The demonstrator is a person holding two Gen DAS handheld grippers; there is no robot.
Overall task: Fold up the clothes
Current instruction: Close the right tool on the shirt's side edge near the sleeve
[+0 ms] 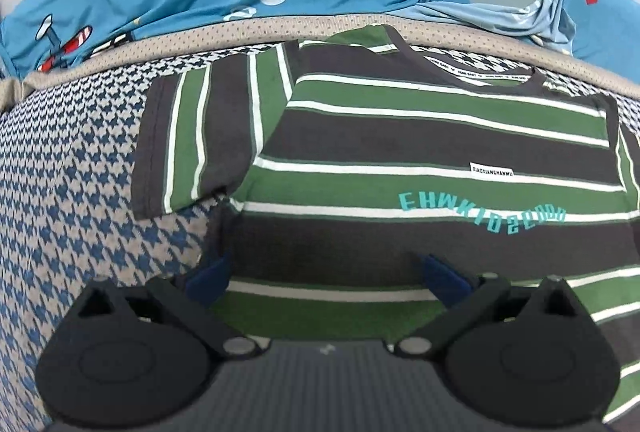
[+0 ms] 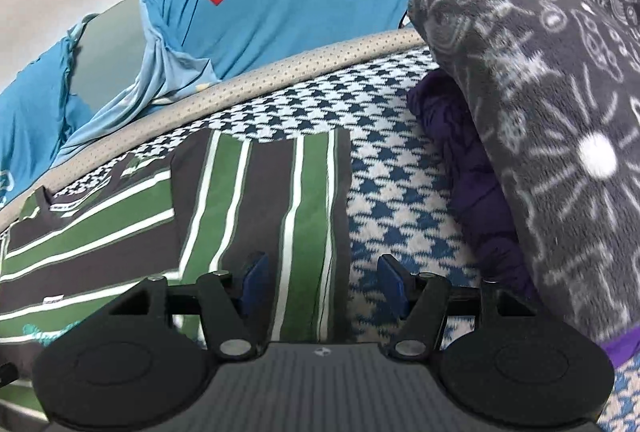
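Hovering over the green, grey and white striped cotton T-shirt [image 1: 400, 151] spread flat on the houndstooth cover [image 1: 80, 191], your left gripper [image 1: 324, 272] and right gripper [image 2: 320, 280] both gape empty.

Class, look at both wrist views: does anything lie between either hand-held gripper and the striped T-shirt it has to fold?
Nothing visible does. The left hand-held gripper hovers open over the striped T-shirt, and the right hand-held gripper is open over the sleeve edge. The purple garment and grey fleece blanket lie off to the side.

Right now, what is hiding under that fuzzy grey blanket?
A purple garment pokes out from under the grey blanket, lying on the houndstooth cover. Anything further under it is covered.
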